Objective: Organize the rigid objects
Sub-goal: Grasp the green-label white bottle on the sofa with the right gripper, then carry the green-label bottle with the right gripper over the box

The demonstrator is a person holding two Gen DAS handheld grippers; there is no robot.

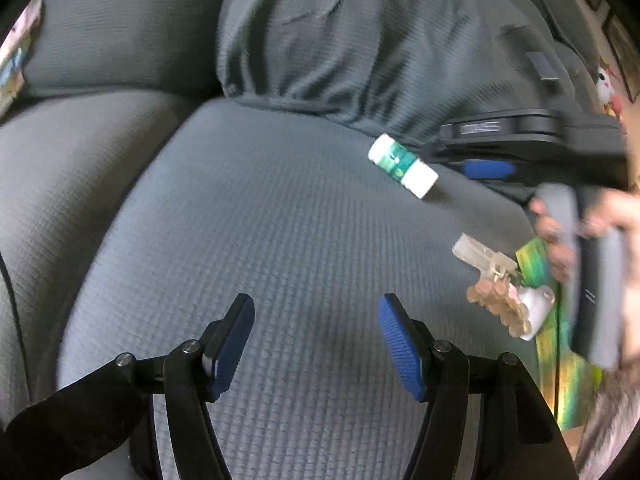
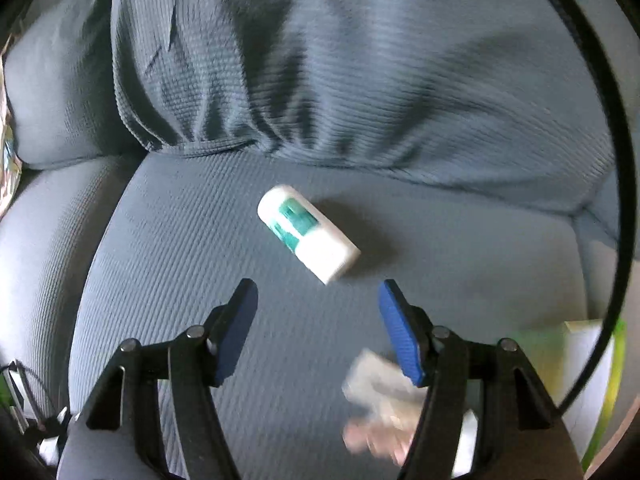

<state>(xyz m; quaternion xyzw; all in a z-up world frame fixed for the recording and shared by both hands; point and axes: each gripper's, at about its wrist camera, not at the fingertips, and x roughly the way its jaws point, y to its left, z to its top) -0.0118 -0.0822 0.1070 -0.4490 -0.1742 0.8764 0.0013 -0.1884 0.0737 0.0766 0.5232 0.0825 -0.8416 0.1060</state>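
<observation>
A white bottle with a green label (image 1: 402,166) lies on its side on the grey sofa seat (image 1: 280,240). In the right wrist view the bottle (image 2: 308,234) rests just beyond my right gripper (image 2: 318,286), which is open with only bare fabric between its blue pads. My left gripper (image 1: 316,304) is also open and holds nothing; it hovers over the middle of the seat, well short of the bottle. In the left wrist view a hand (image 1: 560,240) holds the right tool, and one of its blue pads (image 1: 488,169) sits just right of the bottle.
On the seat's right side lie a clear plastic piece (image 1: 480,256), a heap of small copper-coloured discs (image 1: 500,308) and a shiny green sheet (image 1: 560,360). A grey back cushion (image 2: 320,80) rises behind the seat. A black cable (image 2: 624,160) arcs down the right.
</observation>
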